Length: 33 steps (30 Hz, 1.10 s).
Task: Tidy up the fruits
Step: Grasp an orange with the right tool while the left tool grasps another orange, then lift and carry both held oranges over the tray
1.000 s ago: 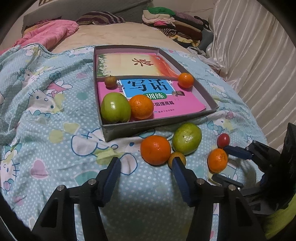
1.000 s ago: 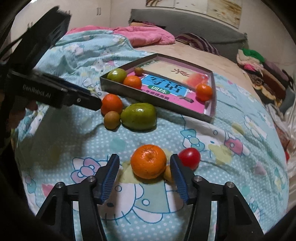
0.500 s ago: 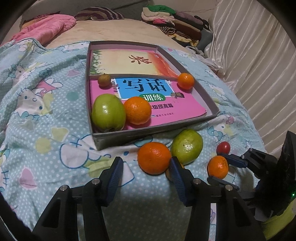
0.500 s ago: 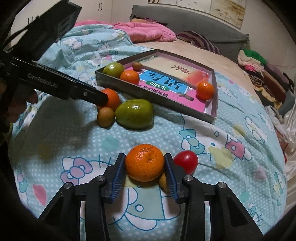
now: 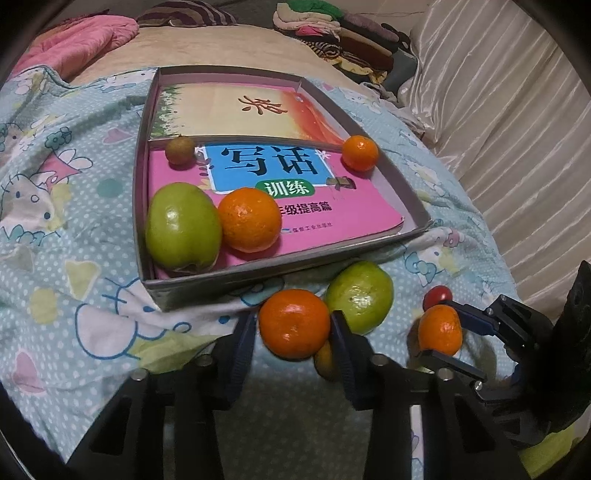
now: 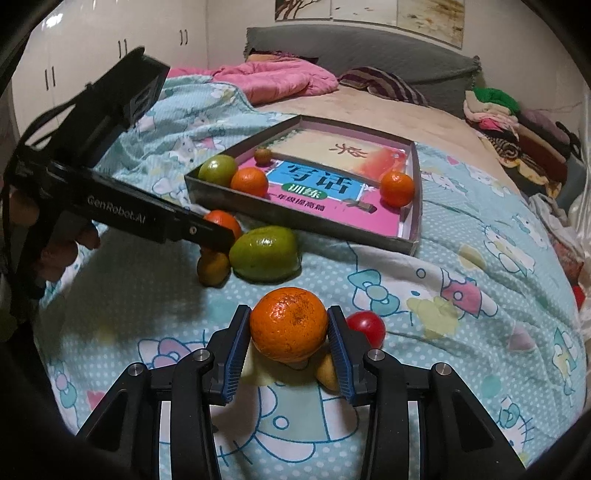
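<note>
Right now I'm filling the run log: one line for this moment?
left gripper: shut on orange | right gripper: shut on mandarin | tray: four fruits

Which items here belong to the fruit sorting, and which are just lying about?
Job:
- left gripper around an orange
- right gripper clamping an orange
- green fruit
- red fruit
- tray holding sorted fruit

Lying about:
- pink blanket
- folded clothes
- striped pillow

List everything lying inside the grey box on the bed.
In the grey box: two books, a pink workbook overlapping another; a green fruit, two oranges, and a small brown fruit. The books hide the box floor.
</note>
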{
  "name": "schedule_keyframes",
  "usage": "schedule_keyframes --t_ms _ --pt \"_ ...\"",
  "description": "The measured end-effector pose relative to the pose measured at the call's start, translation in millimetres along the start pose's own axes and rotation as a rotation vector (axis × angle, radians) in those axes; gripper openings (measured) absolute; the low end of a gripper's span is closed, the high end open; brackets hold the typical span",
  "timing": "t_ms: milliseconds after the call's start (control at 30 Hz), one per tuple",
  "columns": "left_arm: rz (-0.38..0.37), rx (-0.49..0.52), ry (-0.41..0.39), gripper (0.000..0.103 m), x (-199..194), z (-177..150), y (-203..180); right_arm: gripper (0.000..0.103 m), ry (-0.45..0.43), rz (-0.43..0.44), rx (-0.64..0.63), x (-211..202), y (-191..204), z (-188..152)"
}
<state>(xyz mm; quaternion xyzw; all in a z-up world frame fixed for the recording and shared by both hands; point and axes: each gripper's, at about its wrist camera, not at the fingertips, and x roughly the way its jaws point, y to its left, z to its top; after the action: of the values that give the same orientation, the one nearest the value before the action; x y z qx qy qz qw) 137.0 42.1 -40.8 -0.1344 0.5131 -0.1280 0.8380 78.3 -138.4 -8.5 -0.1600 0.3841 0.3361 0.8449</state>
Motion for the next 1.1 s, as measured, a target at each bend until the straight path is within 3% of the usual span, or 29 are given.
schedule_keyframes --t_ms 600,1100 --pt "0.034 0.047 -0.102 0.036 -46.6 -7.7 -17.3 0.043 -0.080 0.015 0.127 -21.1 -19.1 2.6" --pt "0.048 0.080 -0.158 0.036 -63.7 13.6 -35.5 0.043 -0.167 0.029 0.171 -39.5 -33.2 26.4"
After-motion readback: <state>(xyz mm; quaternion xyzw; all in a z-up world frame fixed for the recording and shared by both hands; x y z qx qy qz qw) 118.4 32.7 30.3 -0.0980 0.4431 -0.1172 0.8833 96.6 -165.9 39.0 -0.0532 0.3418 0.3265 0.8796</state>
